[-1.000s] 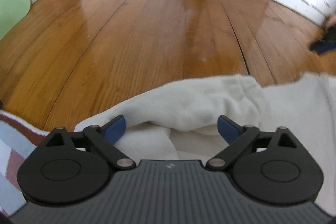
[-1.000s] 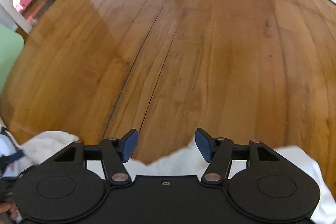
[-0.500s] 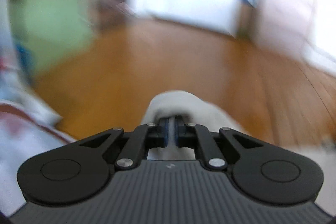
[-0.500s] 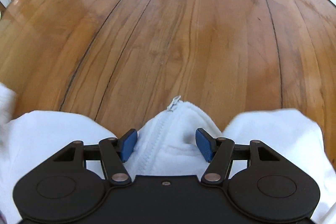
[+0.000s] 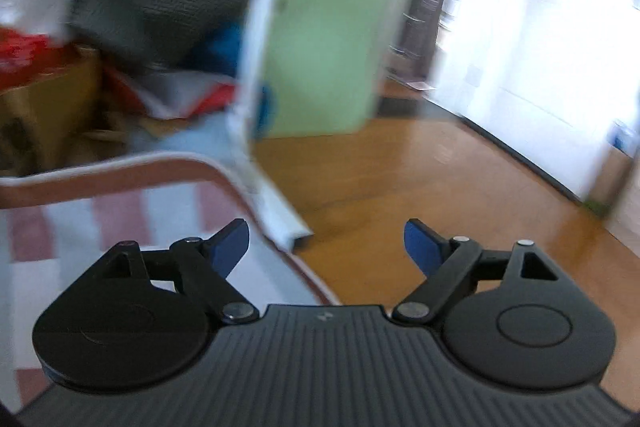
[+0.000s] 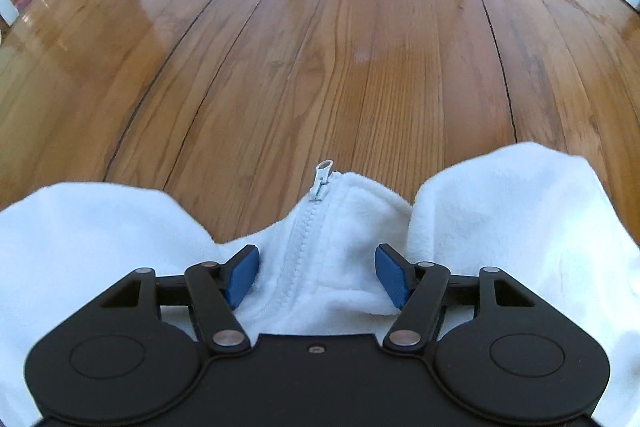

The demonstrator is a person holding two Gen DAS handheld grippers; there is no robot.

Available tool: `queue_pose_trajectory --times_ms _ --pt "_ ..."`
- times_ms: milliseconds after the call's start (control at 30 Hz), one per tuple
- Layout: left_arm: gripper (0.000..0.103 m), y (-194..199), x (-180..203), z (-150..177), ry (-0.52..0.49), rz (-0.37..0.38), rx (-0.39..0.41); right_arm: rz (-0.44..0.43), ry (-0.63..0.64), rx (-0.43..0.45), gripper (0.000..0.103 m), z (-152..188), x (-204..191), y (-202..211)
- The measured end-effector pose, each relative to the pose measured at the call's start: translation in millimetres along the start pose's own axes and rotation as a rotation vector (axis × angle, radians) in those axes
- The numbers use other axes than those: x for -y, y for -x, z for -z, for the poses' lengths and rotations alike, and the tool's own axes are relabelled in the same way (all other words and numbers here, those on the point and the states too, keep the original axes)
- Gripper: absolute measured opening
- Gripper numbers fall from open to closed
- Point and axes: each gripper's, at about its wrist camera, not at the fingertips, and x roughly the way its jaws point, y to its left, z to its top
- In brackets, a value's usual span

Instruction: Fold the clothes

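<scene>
A white fleece garment (image 6: 500, 227) with a white zipper (image 6: 304, 227) lies on the wooden floor (image 6: 320, 47) in the right wrist view. My right gripper (image 6: 316, 273) is open, low over the garment, its blue fingers on either side of the zipped collar part. My left gripper (image 5: 326, 247) is open and empty. It points away from the garment, over the edge of a striped cloth (image 5: 120, 219). The white garment does not show in the left wrist view.
In the blurred left wrist view, a green panel (image 5: 324, 47) stands behind the striped cloth, with a cardboard box (image 5: 44, 107), dark and red items at the left and a white rail (image 5: 280, 215) on the floor. A bright doorway is at the right.
My left gripper was shut on a fold of the white garment; it has let go, opened and swung left toward the striped cloth. My right gripper stays open over the collar.
</scene>
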Motion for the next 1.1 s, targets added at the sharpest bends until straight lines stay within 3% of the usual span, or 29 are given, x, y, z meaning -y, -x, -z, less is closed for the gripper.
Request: queue_pose_trajectory --times_ms 33,100,200,300,333,433,600,667,767,833,967,1100 --pt "0.085 -8 8 6 -0.024 0.059 -0.065 0.000 0.006 0.019 0.065 3 -1 3" --pt "0.083 -24 26 23 -0.059 0.171 -0.202 -0.035 0.054 0.068 0.020 15 11 11" --pt "0.083 -27 52 47 -0.037 0.352 -0.302 -0.029 0.134 0.171 0.017 30 5 37" --pt "0.084 -23 89 66 -0.142 0.536 -0.361 -0.055 0.150 0.341 0.016 62 2 92" --pt "0.084 -20 102 73 -0.185 0.561 -0.360 -0.058 0.168 0.405 0.016 75 1 113" --pt "0.084 -9 131 91 -0.286 0.623 -0.359 -0.062 0.220 0.451 0.016 124 -5 140" --pt "0.084 14 165 118 -0.363 0.705 -0.390 -0.141 0.258 0.122 0.015 210 9 108" --pt "0.084 18 173 126 -0.413 0.741 -0.381 -0.160 0.283 0.035 0.000 224 15 104" --pt "0.085 26 191 145 -0.540 0.793 -0.396 -0.206 0.239 0.042 0.006 212 30 122" --pt "0.085 34 201 157 -0.596 0.819 -0.422 -0.225 0.206 0.093 0.015 201 43 141" --pt "0.085 50 209 170 -0.621 0.951 -0.509 -0.238 0.130 0.195 0.048 181 65 170" --pt "0.085 62 213 178 -0.693 1.078 -0.557 -0.223 -0.023 0.236 0.052 177 86 170"
